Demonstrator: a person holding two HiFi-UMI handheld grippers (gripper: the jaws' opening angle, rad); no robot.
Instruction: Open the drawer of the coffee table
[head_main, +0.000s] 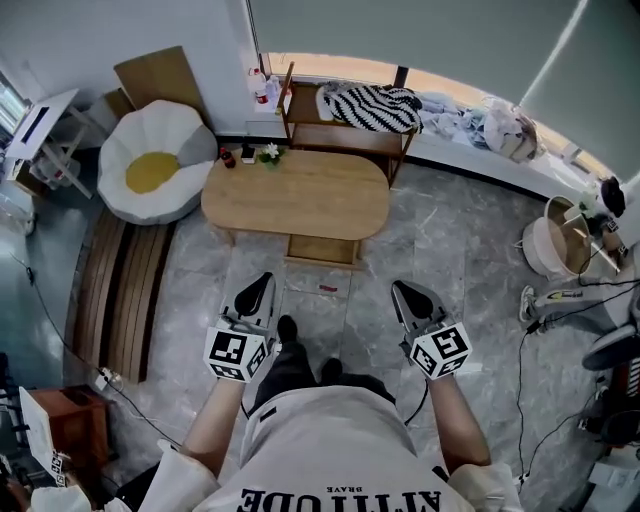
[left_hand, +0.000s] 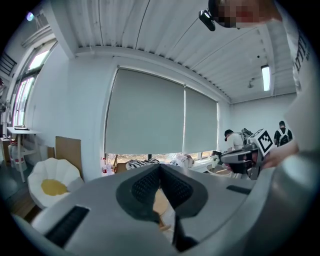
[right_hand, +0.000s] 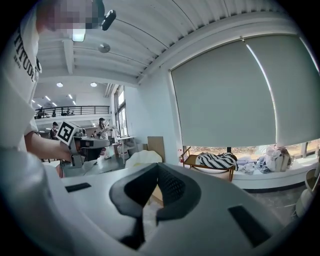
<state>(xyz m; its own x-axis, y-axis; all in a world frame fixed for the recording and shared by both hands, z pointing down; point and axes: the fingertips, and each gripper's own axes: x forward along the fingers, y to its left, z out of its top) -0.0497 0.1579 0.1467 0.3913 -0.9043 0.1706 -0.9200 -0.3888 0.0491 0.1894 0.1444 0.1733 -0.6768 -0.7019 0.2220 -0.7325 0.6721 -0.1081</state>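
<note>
The left gripper (head_main: 262, 280) and the right gripper (head_main: 401, 288) each have their jaws together and empty. The oval light-wood coffee table (head_main: 295, 195) stands at twelve o'clock. The person's white T-shirt (head_main: 340, 465) reads "ATTITUDE" and "BRAVE".

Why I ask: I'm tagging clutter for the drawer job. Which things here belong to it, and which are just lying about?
For the job: coffee table; its drawer; left gripper and right gripper, both shut and empty.

Lying about: egg-shaped cushion; striped cloth; wooden rack; small plant.
</note>
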